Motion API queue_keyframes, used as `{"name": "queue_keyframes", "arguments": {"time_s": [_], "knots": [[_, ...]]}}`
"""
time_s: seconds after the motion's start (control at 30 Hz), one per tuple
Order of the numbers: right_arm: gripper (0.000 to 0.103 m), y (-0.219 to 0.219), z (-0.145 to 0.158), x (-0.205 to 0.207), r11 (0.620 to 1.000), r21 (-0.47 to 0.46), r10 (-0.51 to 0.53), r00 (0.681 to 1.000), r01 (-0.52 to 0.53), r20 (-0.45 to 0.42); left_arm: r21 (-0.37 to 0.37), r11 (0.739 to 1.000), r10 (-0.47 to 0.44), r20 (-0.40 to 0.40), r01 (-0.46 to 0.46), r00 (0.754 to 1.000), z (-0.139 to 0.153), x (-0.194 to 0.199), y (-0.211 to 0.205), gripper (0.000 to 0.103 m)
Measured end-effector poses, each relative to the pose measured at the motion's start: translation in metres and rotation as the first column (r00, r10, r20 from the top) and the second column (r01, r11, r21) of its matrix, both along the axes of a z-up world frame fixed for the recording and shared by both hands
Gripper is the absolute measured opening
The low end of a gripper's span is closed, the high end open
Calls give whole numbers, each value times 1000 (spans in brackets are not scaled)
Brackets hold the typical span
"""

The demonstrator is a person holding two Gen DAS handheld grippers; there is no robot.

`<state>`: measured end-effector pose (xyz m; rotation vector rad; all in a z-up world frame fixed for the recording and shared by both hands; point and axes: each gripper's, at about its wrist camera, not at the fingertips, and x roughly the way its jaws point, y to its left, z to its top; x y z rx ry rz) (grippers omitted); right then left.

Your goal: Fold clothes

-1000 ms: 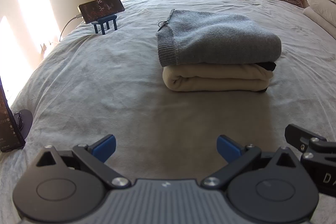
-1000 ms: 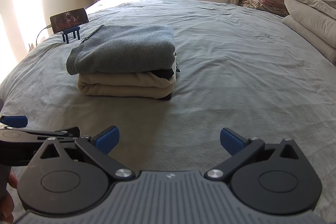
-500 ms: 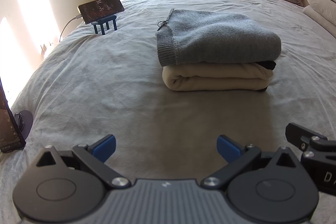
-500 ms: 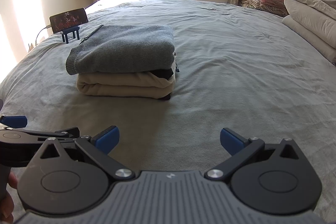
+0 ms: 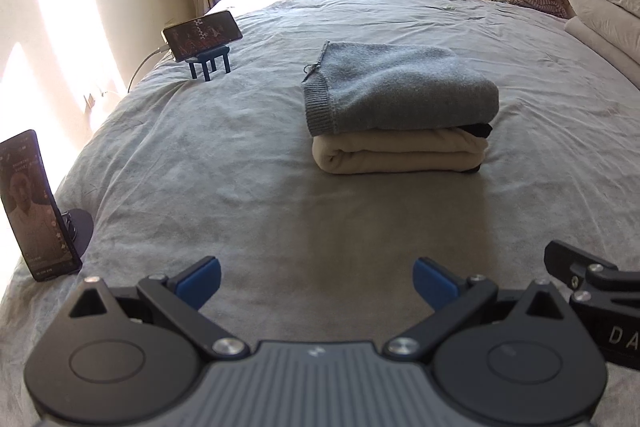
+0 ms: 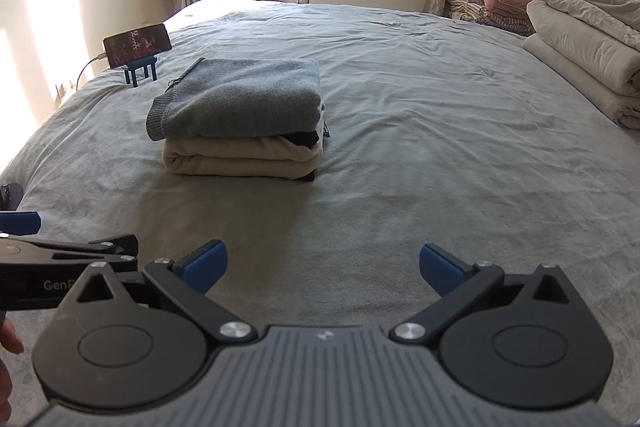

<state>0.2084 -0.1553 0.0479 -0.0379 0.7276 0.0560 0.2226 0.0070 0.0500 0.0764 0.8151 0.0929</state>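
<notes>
A folded grey sweater lies on top of a folded cream garment, with a bit of black cloth showing between them at the right. The stack rests on the grey bed cover. My left gripper is open and empty, held low over the cover well in front of the stack. My right gripper is open and empty too, to the right of the left one and also short of the stack.
A phone on a small blue stand sits at the bed's far left with a cable. A second phone stands upright at the near left edge. Folded quilts and pillows are piled at the right. Curtains and a window are behind.
Both grippers have stayed open and nearly still. The left view has shifted slightly, bringing the upright phone at the left edge more into sight.
</notes>
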Motion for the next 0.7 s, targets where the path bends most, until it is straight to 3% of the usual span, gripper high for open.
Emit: {"name": "queue_keyframes", "arguments": {"time_s": [0.3, 0.7], "knots": [[103, 2, 33, -67, 1000, -17, -10, 999, 11, 51, 1, 1000, -18, -2, 18, 1000, 14, -77, 1, 102], [103, -3, 23, -139, 1000, -3, -21, 999, 21, 47, -13, 999, -46, 2, 46, 999, 10, -147, -6, 102]]}}
